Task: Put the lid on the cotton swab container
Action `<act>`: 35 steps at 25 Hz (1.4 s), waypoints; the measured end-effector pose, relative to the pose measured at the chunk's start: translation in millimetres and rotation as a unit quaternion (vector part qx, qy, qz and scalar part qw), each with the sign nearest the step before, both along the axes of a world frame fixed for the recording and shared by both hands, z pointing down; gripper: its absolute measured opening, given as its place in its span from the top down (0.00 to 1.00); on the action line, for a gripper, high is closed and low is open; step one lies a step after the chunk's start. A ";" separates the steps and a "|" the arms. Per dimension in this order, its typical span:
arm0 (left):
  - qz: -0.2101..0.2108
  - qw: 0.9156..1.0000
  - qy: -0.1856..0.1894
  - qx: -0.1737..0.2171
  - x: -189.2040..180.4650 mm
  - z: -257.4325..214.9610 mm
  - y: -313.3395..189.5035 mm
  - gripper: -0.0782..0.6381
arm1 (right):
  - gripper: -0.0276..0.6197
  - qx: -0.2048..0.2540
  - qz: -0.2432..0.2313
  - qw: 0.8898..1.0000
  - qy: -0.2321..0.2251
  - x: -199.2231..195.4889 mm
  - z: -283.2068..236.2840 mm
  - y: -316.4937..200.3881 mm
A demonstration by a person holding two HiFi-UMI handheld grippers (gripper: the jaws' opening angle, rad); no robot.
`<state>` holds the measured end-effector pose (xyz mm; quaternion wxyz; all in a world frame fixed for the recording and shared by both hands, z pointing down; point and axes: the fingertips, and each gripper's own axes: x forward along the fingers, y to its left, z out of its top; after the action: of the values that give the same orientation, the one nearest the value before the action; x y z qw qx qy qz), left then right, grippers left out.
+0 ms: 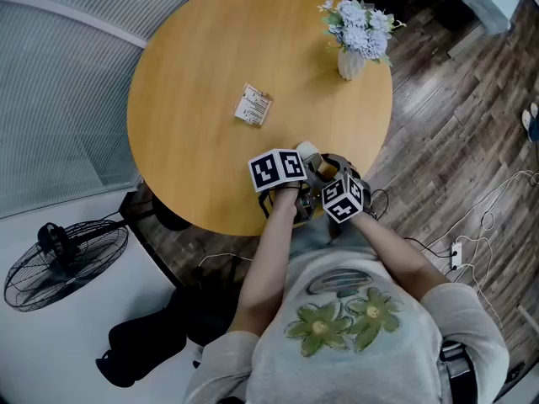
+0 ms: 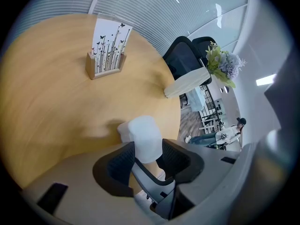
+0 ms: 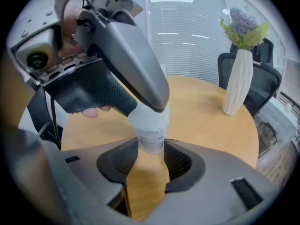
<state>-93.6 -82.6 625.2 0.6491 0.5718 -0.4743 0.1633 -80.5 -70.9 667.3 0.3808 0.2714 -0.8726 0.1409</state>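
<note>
Right gripper view: right gripper [image 3: 150, 151] pinches the base of the cotton swab container [image 3: 150, 128], held just above the round table [image 3: 206, 121] near its edge. Left gripper [image 2: 147, 146] clamps the white top end, likely the lid [image 2: 143, 132]. Judged light, thin, smooth plastic: grip the sides gently, as it may slip or flex.

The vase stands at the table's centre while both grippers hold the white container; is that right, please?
No: the head view shows the vase at the table's far right rim; the left gripper and right gripper hold the white container.
</note>
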 end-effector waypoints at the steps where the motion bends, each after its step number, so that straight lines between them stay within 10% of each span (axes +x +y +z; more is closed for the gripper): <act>1: 0.000 1.000 0.001 -0.001 0.2 0.0 0.0 0.63 | 0.68 0.004 -0.002 1.000 0.000 -0.1 -0.6 -0.3; 35: 0.062 0.997 -0.052 -0.002 2.1 5.3 -4.3 0.63 | 0.71 0.037 -0.036 0.999 0.002 2.9 -8.3 -0.7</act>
<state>-91.4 -86.9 630.5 0.6134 0.5896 -0.4708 0.2334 -77.7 -71.6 659.1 0.3770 0.2536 -0.8858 0.0945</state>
